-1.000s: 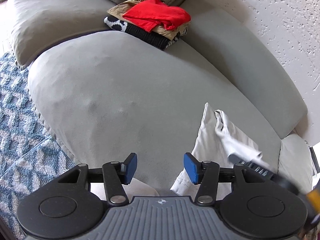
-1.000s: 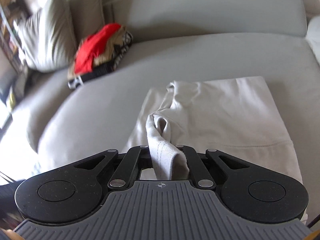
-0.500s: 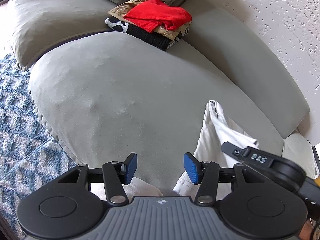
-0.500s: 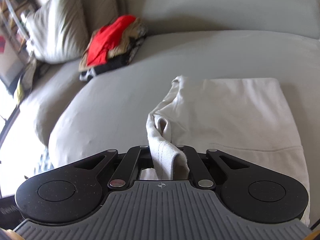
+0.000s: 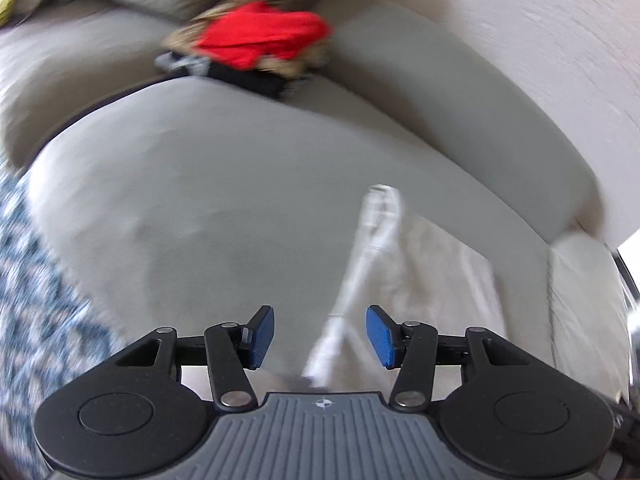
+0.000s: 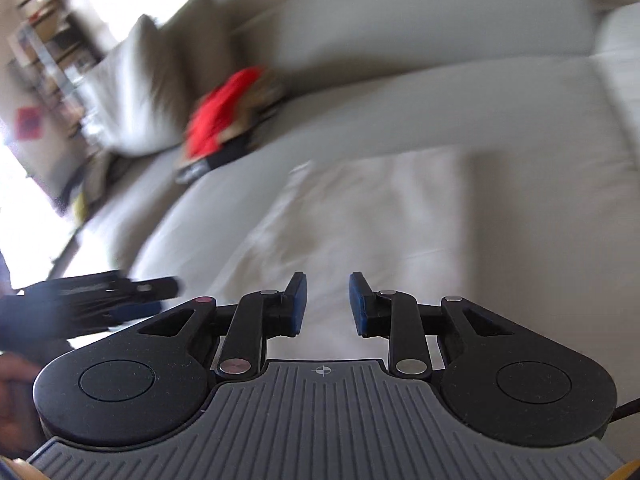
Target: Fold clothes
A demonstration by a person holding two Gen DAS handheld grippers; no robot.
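Your right gripper [image 6: 324,304] hangs over the pale garment [image 6: 360,216] spread flat on the sofa cushion [image 6: 500,112], jaws opening with nothing between them; a second ago they pinched its cuff. Your left gripper [image 5: 320,336] is closing, empty, the garment's edge [image 5: 360,264] just ahead.

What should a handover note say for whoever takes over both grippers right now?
Left gripper: closing, nothing pinched; the white garment's edge lies below it.
Right gripper: opening, nothing gripped, above the garment.
The garment lies partly folded on the grey sofa. A pile topped by a red piece sits further along the seat.
Left: probably finish folding, then add it to the pile.
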